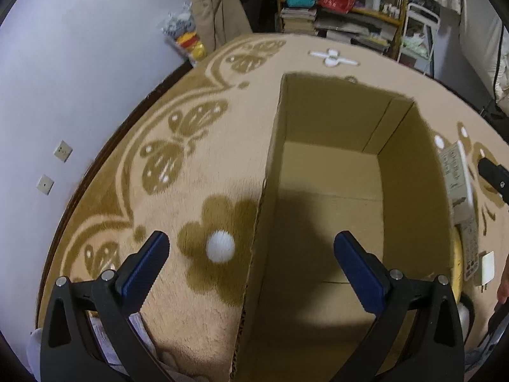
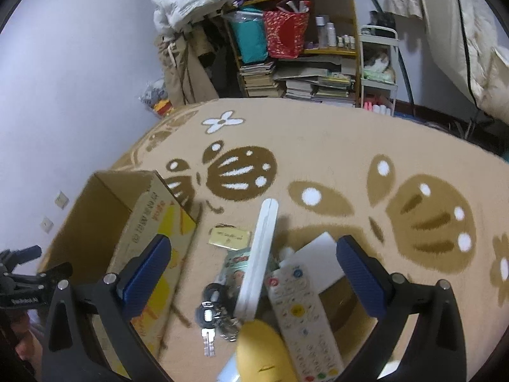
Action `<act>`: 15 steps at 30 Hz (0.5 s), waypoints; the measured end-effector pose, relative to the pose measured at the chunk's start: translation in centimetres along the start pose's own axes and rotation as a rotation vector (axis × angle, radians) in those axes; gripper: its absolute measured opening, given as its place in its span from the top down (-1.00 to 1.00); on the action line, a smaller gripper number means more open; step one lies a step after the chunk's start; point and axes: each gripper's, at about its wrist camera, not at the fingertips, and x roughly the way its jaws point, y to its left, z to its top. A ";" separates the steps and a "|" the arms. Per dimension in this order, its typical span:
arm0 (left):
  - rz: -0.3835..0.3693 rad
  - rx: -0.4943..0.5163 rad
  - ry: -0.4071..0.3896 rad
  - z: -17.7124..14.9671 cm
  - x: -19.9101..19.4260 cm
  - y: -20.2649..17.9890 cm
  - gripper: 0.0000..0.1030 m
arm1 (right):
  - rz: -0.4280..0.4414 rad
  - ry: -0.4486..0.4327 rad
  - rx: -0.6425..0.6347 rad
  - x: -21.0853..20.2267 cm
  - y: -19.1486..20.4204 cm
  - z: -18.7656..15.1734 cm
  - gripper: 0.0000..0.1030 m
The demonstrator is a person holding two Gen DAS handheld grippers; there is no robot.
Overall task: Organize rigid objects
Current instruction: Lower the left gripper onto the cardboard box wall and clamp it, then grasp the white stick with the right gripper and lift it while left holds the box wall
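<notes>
An open cardboard box [image 1: 270, 159] stands on the patterned carpet, with nothing visible inside. My left gripper [image 1: 254, 251] hangs open over the box's left wall, holding nothing. A blurred white ball [image 1: 220, 245] shows against the carpet just left of that wall, outside the box. My right gripper [image 2: 254, 254] is open above a cluster right of the box [image 2: 143, 219]: a white remote [image 2: 299, 312], a long white slim piece [image 2: 259, 254], a yellow rounded object [image 2: 264, 356], keys [image 2: 211, 315], a gold card [image 2: 229, 237] and a white flat box [image 2: 318, 254].
The beige carpet [image 2: 334, 146] stretches far and right of the cluster. A shelf [image 2: 296, 47] with books and bags stands at the back, and a white wall [image 1: 79, 63] runs on the left. The remote [image 1: 470, 251] and a white charger [image 1: 488, 265] lie right of the box.
</notes>
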 end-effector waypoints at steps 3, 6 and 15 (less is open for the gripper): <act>0.025 0.007 0.027 -0.1 0.7 -0.2 -0.96 | 0.029 0.028 -0.003 0.9 -0.3 0.2 -1.00; 0.028 0.009 0.040 -0.2 1.0 -0.2 -0.66 | 0.027 0.050 0.001 1.9 -0.7 0.0 -0.80; -0.005 -0.033 0.159 -1.0 2.8 0.9 0.54 | 0.058 0.113 0.026 4.1 -0.7 -1.1 -0.10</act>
